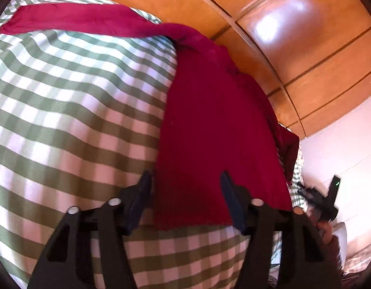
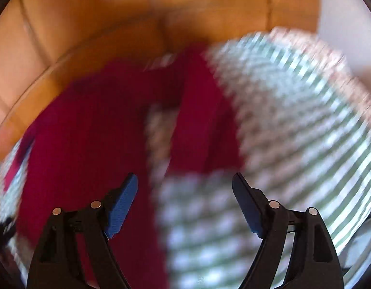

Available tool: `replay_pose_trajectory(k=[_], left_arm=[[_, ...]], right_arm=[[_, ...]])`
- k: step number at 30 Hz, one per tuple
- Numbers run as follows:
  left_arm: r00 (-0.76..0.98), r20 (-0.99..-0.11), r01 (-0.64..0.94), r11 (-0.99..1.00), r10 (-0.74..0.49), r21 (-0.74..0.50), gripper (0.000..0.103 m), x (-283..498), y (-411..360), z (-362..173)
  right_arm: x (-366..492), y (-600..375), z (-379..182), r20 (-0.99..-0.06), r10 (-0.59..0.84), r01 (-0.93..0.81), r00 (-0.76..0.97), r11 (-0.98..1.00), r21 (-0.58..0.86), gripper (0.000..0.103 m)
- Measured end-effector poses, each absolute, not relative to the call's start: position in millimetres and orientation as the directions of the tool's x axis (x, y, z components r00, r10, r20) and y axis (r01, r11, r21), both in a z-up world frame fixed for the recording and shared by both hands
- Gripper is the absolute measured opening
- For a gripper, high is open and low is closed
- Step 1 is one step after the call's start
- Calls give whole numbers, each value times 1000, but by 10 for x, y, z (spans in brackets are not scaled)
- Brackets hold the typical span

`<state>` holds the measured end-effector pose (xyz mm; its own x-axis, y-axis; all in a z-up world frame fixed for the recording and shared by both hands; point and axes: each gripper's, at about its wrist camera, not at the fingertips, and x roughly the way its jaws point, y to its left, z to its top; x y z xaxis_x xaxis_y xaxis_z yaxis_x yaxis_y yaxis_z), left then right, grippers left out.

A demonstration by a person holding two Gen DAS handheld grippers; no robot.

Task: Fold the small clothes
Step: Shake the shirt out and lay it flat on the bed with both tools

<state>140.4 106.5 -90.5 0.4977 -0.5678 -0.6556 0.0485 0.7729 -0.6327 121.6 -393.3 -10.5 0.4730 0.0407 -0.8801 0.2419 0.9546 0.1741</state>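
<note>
A dark red garment (image 1: 209,132) lies spread on a green-and-white checked cloth (image 1: 65,96), with a long red strip reaching to the upper left. My left gripper (image 1: 185,174) hangs over the garment's near hem. Its jaws stand apart, the hem lies between them, and the pads do not pinch it. The right wrist view is blurred. There my right gripper (image 2: 185,175) is wide open above the checked cloth (image 2: 293,120), with nothing between its fingers. The red garment (image 2: 89,132) lies to its left and ahead of it.
Glossy wooden panels (image 1: 293,48) run behind the cloth's far edge and also show in the right wrist view (image 2: 89,24). A white surface (image 1: 341,144) lies at the right. A person's hand (image 1: 326,231) holds a black device with a green light at the garment's right corner.
</note>
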Motion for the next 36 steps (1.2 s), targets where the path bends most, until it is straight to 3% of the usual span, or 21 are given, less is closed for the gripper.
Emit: replay_pose_trajectory(k=[2, 3, 4, 6, 7, 9, 12, 22, 29, 32, 33, 34, 35, 36], left_arm=[[484, -664, 65, 780, -570, -623, 44, 1389, 989, -910], [475, -666, 76, 781, -575, -620, 35, 1394, 964, -921], [466, -669, 86, 782, -580, -618, 24, 1385, 926, -928], [460, -690, 85, 802, -559, -592, 17, 1377, 864, -945], [466, -692, 88, 807, -551, -584, 15, 1359, 846, -934], [479, -697, 90, 820, -534, -566, 13, 1362, 817, -901], [508, -692, 112, 836, -513, -538, 12, 1274, 796, -765], [506, -661, 219, 823, -555, -524, 11, 487, 903, -234], [411, -738, 167, 840, -535, -515, 12, 109, 883, -575], [387, -787, 136, 874, -481, -467, 24, 118, 851, -702], [398, -787, 122, 877, -471, -464, 38, 131, 880, -689], [430, -783, 98, 886, -449, -454, 51, 148, 943, -654], [469, -774, 76, 893, -425, -444, 53, 154, 1025, -599], [505, -766, 41, 898, -398, -439, 53, 206, 1149, -544]], right_arm=[[1104, -3778, -310, -901, 63, 219, 430, 961, 171, 71], [1071, -3717, -338, -898, 45, 216, 439, 964, 153, 70], [1054, -3667, -337, -894, 31, 209, 447, 968, 139, 63], [1072, -3590, -296, -890, 46, 185, 454, 972, 145, 42], [1086, -3545, -270, -891, 54, 167, 451, 975, 144, 29], [1127, -3413, -259, -895, 61, 104, 443, 987, 119, 12], [1112, -3312, -135, -891, 34, 54, 453, 996, 66, 8], [575, -3560, 422, -857, 52, -18, 512, 999, 49, 7], [269, -3520, -8, -915, 50, -1, 401, 999, 54, 7], [221, -3530, -158, -927, 28, 15, 375, 999, 36, 7], [235, -3537, -160, -928, 29, 15, 372, 999, 37, 9], [252, -3534, -135, -925, 22, 16, 380, 999, 30, 21], [273, -3528, -89, -918, -2, 24, 397, 1000, 8, 28], [302, -3514, -31, -906, -25, 35, 423, 999, -11, 48]])
